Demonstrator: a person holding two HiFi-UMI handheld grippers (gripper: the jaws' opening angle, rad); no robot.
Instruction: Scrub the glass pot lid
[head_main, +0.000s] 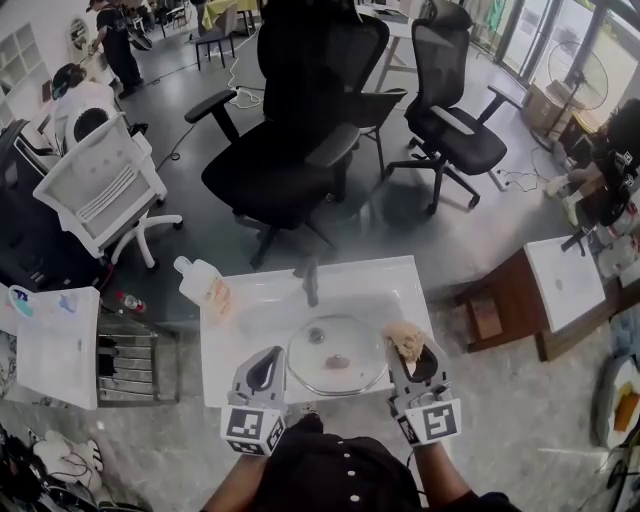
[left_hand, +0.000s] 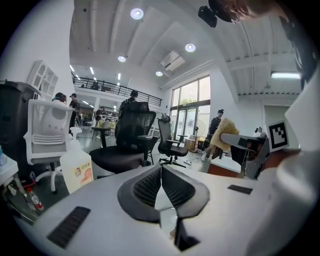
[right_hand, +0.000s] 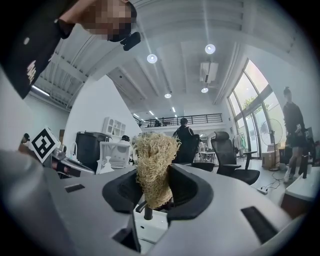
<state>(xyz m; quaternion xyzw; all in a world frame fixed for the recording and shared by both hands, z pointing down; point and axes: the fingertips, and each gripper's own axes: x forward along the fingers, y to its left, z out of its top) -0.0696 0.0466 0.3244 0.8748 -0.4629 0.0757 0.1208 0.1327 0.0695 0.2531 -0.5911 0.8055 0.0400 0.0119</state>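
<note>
The white counter (head_main: 400, 280) carried a basin in which the glass pot lid (head_main: 338, 355) lay flat. The left claw (head_main: 270, 360), jaws together with nothing evident between them, stood just beside the lid's left rim. The right claw (head_main: 415, 355), at the right rim, was clamped on a fibrous scrubber (right_hand: 152, 167).

Held out side by side before the person's body, the left gripper (head_main: 270, 356) has its jaws pressed together, while the right gripper (head_main: 411, 347) clamps a fibrous scrubber (head_main: 404, 338).
</note>
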